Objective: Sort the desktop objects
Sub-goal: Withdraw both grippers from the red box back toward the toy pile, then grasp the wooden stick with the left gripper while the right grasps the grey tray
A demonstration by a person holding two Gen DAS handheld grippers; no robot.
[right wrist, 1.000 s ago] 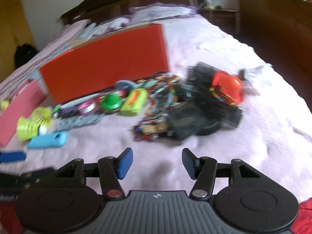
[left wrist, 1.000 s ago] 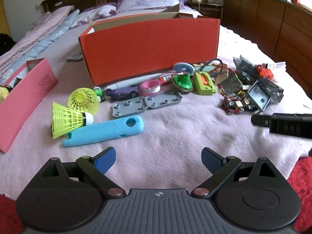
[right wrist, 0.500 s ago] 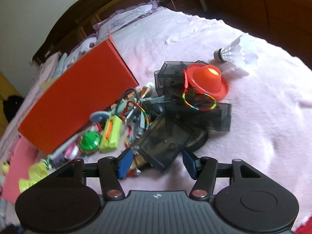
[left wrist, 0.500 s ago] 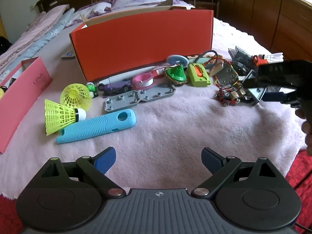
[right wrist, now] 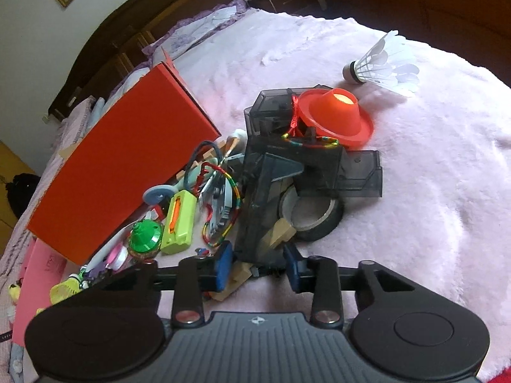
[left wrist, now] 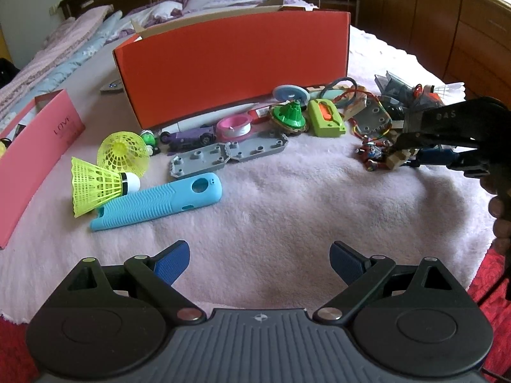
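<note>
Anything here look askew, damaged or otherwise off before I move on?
Yes: the smoky grey plastic case lies tipped across a black tape roll, with a red cone perched on the heap. Nothing looks broken.

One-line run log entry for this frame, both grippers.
left gripper: open, empty, above blanket | right gripper: jaws just closing around smoky plastic case near end, pad contact unclear | phase: grasp

"LOVE" in dark letters on the pink box (left wrist: 38,146), raised "DAS" — on the right gripper (left wrist: 412,153) body
</note>
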